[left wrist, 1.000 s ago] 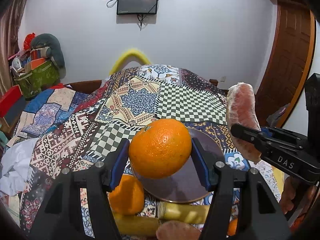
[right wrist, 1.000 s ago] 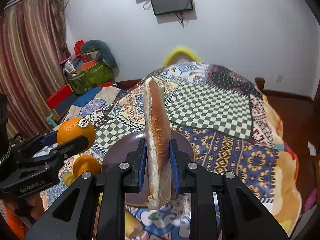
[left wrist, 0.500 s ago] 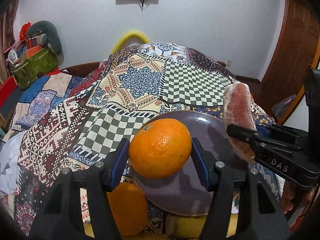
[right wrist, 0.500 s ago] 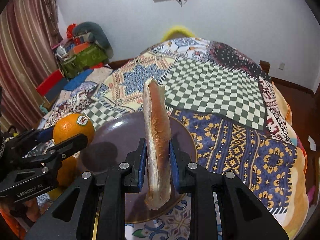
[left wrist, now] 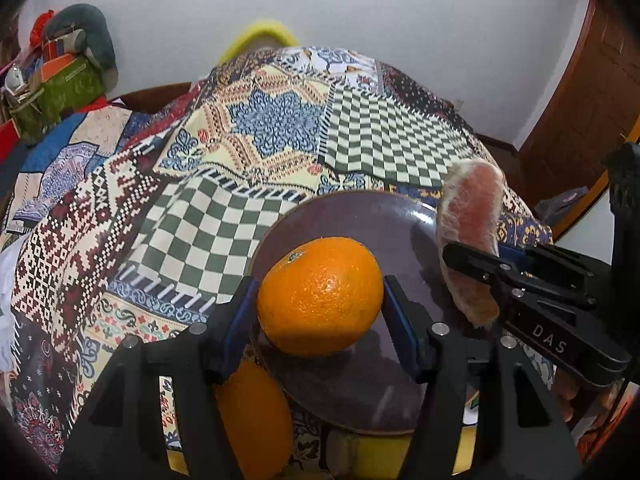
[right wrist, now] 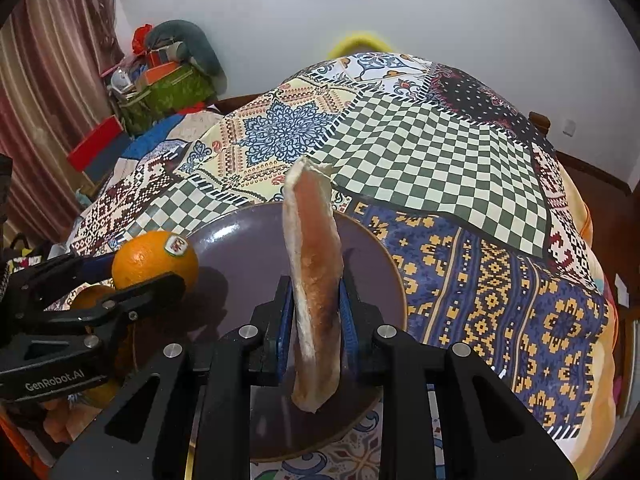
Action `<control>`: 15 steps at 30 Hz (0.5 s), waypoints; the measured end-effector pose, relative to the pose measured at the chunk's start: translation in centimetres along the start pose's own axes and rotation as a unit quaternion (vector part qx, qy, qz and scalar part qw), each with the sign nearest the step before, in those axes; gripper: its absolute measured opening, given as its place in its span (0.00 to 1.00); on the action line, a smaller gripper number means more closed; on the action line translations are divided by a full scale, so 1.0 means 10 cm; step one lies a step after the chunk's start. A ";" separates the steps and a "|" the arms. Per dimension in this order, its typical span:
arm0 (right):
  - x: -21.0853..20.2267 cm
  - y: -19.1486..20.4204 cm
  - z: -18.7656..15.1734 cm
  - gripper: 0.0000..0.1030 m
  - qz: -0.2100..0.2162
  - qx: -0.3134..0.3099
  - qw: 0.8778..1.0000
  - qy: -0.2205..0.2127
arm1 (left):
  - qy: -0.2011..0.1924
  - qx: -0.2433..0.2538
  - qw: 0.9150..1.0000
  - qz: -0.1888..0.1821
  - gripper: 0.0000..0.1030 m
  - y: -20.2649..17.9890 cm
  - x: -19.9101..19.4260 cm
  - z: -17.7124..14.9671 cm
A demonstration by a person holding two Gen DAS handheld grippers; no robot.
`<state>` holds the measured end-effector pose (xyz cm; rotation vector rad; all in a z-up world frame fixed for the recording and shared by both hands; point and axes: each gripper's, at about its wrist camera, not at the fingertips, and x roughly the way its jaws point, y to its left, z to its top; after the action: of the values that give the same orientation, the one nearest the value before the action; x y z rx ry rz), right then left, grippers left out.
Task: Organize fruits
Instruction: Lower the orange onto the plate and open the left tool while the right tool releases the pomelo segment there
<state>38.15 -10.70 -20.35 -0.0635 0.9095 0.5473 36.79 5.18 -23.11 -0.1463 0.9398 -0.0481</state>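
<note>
Left gripper [left wrist: 320, 300] pinches an orange [left wrist: 320, 296], right gripper [right wrist: 316, 312] clamps a peeled pomelo segment [right wrist: 316, 280], both over the purple plate [right wrist: 240, 248].

Left gripper [left wrist: 320, 312]: tilted steeply downward, jaws roughly half spread and clamped, pads bearing on both sides of its load. Right gripper [right wrist: 316, 316]: likewise angled down, jaws almost fully closed, pinching a thin load. Grippers sit side by side, near each other, not touching.
</note>
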 end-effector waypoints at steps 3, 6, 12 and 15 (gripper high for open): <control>-0.02 0.00 -0.01 0.21 0.007 0.001 1.000 0.001 | 0.014 -0.007 1.000 -0.002 0.60 0.04 0.06 -0.01; -0.08 0.01 0.01 0.24 0.001 -0.003 1.000 -0.007 | 0.014 -0.012 1.000 -0.003 0.60 0.05 0.06 -0.01; -0.21 0.02 -0.02 0.25 0.000 -0.002 1.000 -0.010 | -0.014 0.010 1.000 0.010 0.65 -0.07 -0.15 -0.03; -0.29 0.03 -0.04 0.25 0.001 -0.001 1.000 -0.014 | -0.024 0.013 1.000 0.010 0.67 -0.09 -0.28 -0.03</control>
<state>36.26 -11.75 -18.34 -0.0568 0.8814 0.5500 34.89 4.54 -20.90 -0.1129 0.8919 -0.0382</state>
